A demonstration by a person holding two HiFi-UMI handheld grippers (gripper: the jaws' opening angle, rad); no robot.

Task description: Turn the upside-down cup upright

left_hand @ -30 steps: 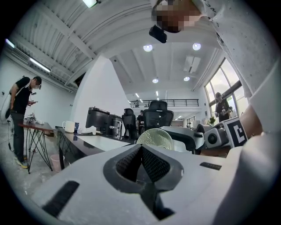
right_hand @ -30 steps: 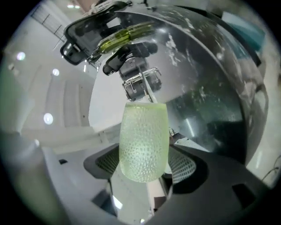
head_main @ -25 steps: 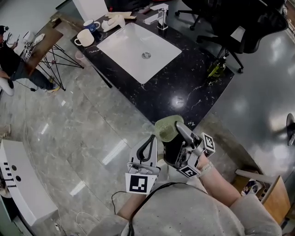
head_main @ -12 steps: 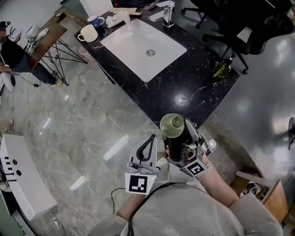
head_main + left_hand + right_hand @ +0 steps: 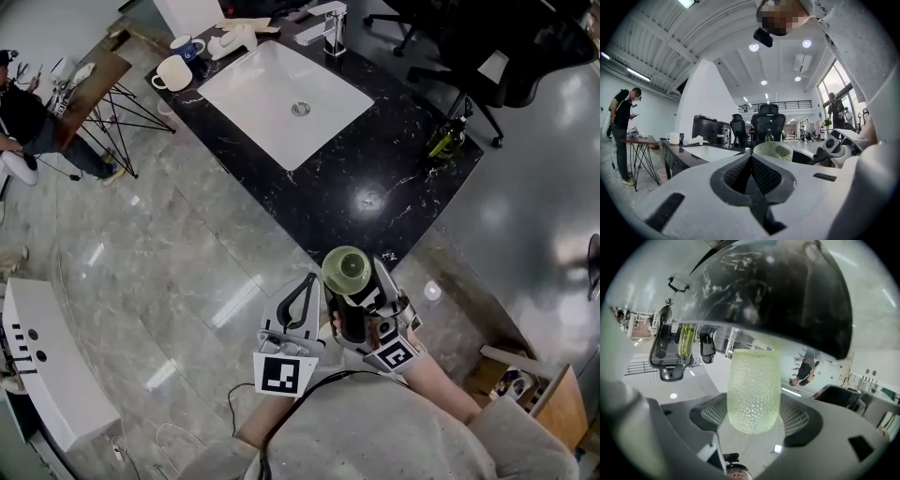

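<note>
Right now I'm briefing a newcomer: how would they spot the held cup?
Find the black marble counter with the white sink. Off its near corner, the right gripper holds the cup. It is pale green and dimpled, unlike the white mug and blue mug at the far end.

we are holding the left gripper (image 5: 750, 161) with its jaws pressing together and nothing lying between them. just beyond its tips the top of the green dimpled cup (image 5: 773, 151) is showing, with the right gripper (image 5: 839, 146) beside it. farther off, a white mug (image 5: 673, 138) is sitting on the black counter (image 5: 677, 152), and a person (image 5: 622, 126) is standing at the left.
</note>
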